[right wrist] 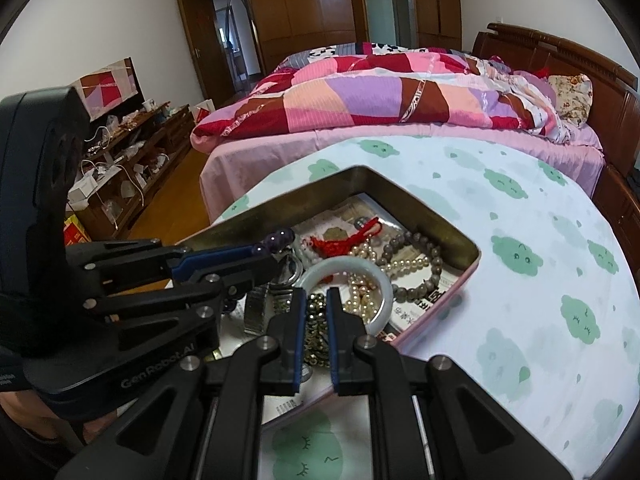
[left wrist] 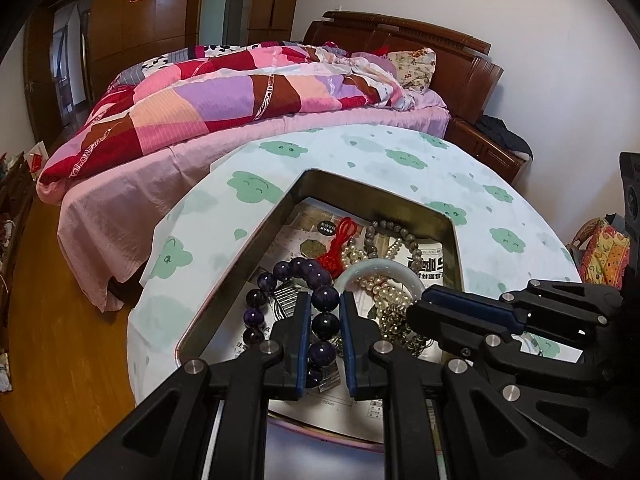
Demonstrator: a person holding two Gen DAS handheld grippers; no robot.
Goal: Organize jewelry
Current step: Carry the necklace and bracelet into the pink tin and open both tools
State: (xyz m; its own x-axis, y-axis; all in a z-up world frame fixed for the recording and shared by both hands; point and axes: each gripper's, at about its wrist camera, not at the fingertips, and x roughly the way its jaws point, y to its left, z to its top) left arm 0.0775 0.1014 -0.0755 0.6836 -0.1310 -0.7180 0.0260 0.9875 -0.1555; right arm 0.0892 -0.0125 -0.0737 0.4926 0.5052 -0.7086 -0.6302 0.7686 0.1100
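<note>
A metal tin (left wrist: pixel 256 236) (right wrist: pixel 472 248) on the round table holds a pile of jewelry. My left gripper (left wrist: pixel 325 300) is closed around the dark purple bead bracelet (left wrist: pixel 280 272), its beads between the pads. My right gripper (right wrist: pixel 317 298) is closed on a gold bead chain (right wrist: pixel 316 320) beside the white jade bangle (right wrist: pixel 384 280), which also shows in the left wrist view (left wrist: pixel 380 270). A red knotted cord (left wrist: pixel 340 244), pearl strands (left wrist: pixel 392 248) and a grey bead bracelet (right wrist: pixel 420 276) lie deeper in the tin. Each gripper appears in the other's view.
The table carries a white cloth with green clouds (left wrist: pixel 400 152) (right wrist: pixel 540 280). A bed with a patchwork quilt (left wrist: pixel 220 100) stands right behind it. A cluttered low cabinet (right wrist: pixel 128 160) is at the left, wooden floor (left wrist: pixel 60 340) below.
</note>
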